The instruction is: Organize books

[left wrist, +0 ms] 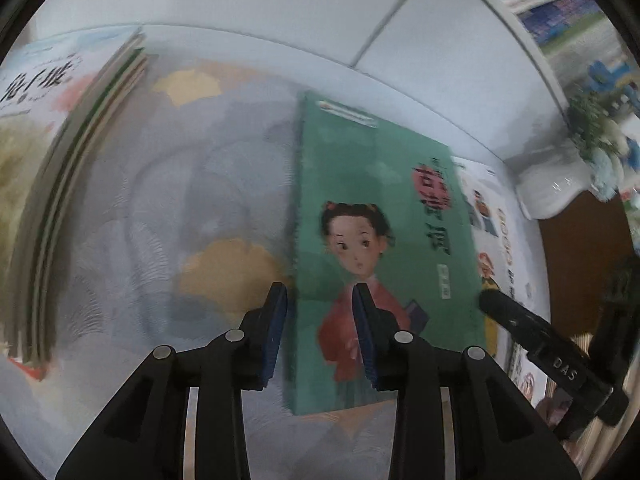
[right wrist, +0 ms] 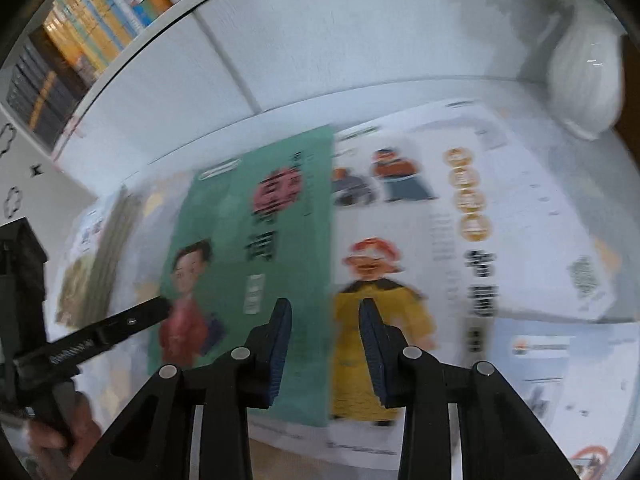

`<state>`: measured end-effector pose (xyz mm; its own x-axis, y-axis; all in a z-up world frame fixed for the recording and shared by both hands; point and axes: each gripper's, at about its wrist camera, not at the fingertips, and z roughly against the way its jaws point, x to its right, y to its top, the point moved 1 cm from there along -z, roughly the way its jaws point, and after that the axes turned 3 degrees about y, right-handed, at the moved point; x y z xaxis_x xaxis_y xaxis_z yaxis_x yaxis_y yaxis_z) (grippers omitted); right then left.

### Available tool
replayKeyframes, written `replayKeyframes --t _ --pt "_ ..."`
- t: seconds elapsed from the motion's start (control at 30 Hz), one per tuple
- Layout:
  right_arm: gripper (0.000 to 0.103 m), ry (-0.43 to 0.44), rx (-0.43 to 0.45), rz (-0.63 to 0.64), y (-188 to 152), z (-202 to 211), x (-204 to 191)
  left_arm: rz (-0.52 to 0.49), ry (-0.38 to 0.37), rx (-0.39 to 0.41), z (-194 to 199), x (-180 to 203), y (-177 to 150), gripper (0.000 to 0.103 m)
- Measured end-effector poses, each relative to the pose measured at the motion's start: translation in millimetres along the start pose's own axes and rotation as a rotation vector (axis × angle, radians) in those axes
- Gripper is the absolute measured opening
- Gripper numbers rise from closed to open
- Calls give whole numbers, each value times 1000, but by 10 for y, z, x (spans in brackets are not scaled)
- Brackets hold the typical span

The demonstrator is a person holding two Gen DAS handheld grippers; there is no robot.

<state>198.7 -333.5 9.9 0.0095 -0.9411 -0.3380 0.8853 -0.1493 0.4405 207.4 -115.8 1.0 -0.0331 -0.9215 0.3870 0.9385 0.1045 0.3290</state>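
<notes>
Green book (left wrist: 380, 216), girl on cover, partly atop white cartoon-cover book (right wrist: 420, 240); titles blurred. Left gripper (left wrist: 320, 304) and right gripper (right wrist: 326, 320): jaws narrow, holding nothing. "DAS" on right gripper's finger.

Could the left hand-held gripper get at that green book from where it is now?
Probably yes. The left hand-held gripper has its jaws apart right over the green book's left edge, nothing lies on the cover, and the patterned cloth beside that edge is bare. The right hand-held gripper hovers at the opposite edge.
</notes>
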Motion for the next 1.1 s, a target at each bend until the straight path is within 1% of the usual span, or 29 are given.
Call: replayKeyframes --t 0.03,0.1,0.13,0.2,0.27,0.3,0.33,0.4,0.5,0.57,0.63,0.67,0.7,0.77,0.8,0.83,0.9,0.93,1.0,1.03,1.07,1.1 --pt "38 18 -11 0 -2 -20 -30 -11 -3 -7 -2 20 -9 32" --pt "38 -18 -20 29 -23 -28 -106 -48 11 0 52 42 -69 32" --pt "38 -18 -37 38 -50 -14 -142 -60 20 3 98 33 -110 32" --pt "38 25 -57 38 -131 61 -201 -63 26 8 222 -4 -227 32" --pt "38 58 -74 65 -294 180 -293 -52 4 -10 358 -82 -408 32" --pt "38 68 -91 86 -415 245 -355 -38 -6 -27 454 -145 -580 32" --pt "38 76 -109 104 -548 309 -412 -34 -8 -37 504 -176 -681 32" --pt "38 89 -141 125 -847 413 -512 -29 -5 -67 630 -253 -1030 32" --pt "38 99 -196 118 -1342 540 -558 -17 8 -114 790 -324 -1592 32" --pt "38 109 -262 89 -1701 579 -521 -19 16 -134 899 -352 -1913 32" --pt "38 147 -351 24 -2004 582 -432 -6 11 -143 1024 -376 -2210 32" --pt "38 173 -374 -11 -2146 614 -381 7 5 -151 1071 -408 -2291 32" --pt "37 180 -372 -20 -2229 664 -359 28 -5 -163 1116 -434 -2402 32" --pt "38 141 -361 5 -2325 750 -348 38 -11 -172 1152 -449 -2508 32" --pt "39 122 -357 20 -2329 774 -337 37 -14 -171 1166 -457 -2560 32" --pt "43 115 -355 27 -2317 784 -321 41 -18 -164 1171 -466 -2602 32" --pt "47 134 -344 35 -2314 783 -290 59 -24 -143 1161 -465 -2620 32" --pt "47 131 -330 50 -2307 773 -336 77 -32 -137 1155 -468 -2627 32" --pt "47 144 -309 94 -2328 795 -383 126 -76 -130 1160 -493 -2661 32" --pt "48 158 -302 100 -2339 774 -417 161 -112 -130 1171 -514 -2667 32" --pt "48 156 -293 99 -2349 768 -436 176 -136 -121 1196 -519 -2665 32" --pt "48 167 -290 88 -2356 787 -393 173 -183 -105 1255 -486 -2656 32"
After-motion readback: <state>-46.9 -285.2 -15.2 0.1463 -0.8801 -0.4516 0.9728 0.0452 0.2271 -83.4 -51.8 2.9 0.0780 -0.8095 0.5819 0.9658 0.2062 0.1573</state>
